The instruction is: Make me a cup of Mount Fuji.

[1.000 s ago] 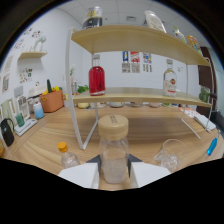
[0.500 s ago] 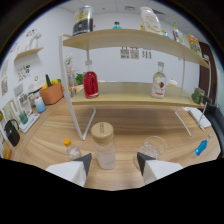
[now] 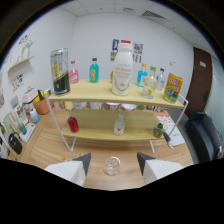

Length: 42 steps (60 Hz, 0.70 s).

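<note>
Gripper view: the clear glass cup stands on the wooden table, between the spread fingers of the gripper, gaps either side. Beyond it, a two-tier shelf carries a large white bottle among others.

White walls and a white ceiling fill the upper frame; a two-tier wooden shelf on white legs crosses the middle; a wood-grain surface lies below; a dark door at right; small posters upper centre.
</note>
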Motion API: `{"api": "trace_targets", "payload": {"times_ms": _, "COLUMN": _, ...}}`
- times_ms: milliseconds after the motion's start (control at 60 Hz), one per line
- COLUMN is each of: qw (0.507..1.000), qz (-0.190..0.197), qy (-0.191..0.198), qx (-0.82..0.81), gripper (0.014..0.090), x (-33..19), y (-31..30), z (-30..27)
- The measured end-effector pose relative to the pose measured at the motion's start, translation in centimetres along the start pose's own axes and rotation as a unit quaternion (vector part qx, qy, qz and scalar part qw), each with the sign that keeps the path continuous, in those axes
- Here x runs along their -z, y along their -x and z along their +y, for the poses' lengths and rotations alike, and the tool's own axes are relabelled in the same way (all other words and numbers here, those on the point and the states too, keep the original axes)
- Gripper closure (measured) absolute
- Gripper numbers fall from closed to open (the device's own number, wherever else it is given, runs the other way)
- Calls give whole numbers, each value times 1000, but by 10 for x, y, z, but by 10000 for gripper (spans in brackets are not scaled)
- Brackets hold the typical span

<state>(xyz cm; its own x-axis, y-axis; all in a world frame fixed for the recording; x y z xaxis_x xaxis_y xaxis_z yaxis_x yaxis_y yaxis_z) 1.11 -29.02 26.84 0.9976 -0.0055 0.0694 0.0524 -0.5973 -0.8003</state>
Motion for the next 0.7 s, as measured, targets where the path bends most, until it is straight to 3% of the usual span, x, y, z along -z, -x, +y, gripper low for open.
{"api": "trace_targets", "payload": {"times_ms": 333, "qw": 984, "qz": -1, "qy": -174, "qx": -30, "gripper": 180, "x": -9, "y": -18, "z": -163}}
{"api": "trace_targets", "payload": {"times_ms": 483, "qw": 977, "qz": 6, "qy": -210, "qx": -23, "gripper": 190, "x": -45, "y": -27, "z": -195}}
{"api": "trace_targets", "payload": {"times_ms": 650, "qw": 972, "qz": -6, "qy": -231, "qx": -41, "gripper": 333, "x": -77, "y": -26, "z": -212}}
{"api": "trace_targets", "payload": {"times_ms": 700, "qw": 972, "qz": -8, "qy": -231, "qx": -45, "gripper": 406, "x": -82, "y": -24, "z": -214}}
